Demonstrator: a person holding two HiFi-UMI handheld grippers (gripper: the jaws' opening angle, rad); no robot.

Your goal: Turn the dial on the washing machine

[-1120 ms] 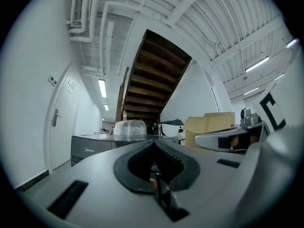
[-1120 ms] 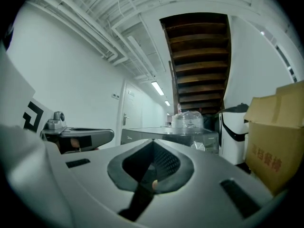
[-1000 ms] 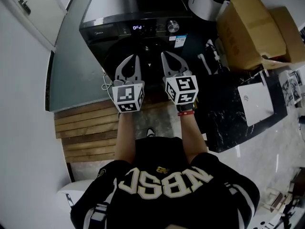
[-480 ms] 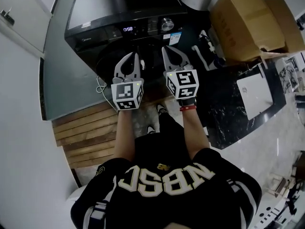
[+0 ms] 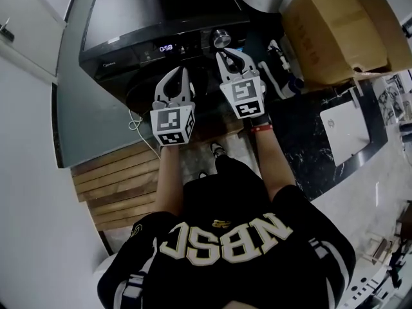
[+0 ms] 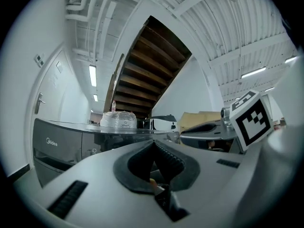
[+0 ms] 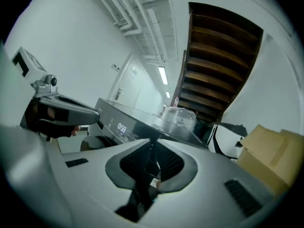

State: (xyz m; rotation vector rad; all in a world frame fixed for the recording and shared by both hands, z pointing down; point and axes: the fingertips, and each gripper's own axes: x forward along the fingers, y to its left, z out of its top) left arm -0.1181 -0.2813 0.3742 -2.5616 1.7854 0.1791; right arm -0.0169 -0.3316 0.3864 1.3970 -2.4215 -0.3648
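Since the right claw [image 5: 226, 58], just opening to a narrow, empty gap, hovers near the silver dial [image 5: 221, 38] at the front panel's right end on the washing machine [image 5: 148, 11], widen it further, straddle the dial squarely, then twist; the left claw [image 5: 179, 76] is closed and empty.

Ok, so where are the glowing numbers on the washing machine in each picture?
Head view: the glowing numbers are near the top middle, on the washing machine front strip, left of the silver dial.
Left gripper view: not in it; only the machine's end with the logo shows, at the left.
Right gripper view: the numbers sit left of middle.
Shared landmark: the cardboard box, on the right in all three.
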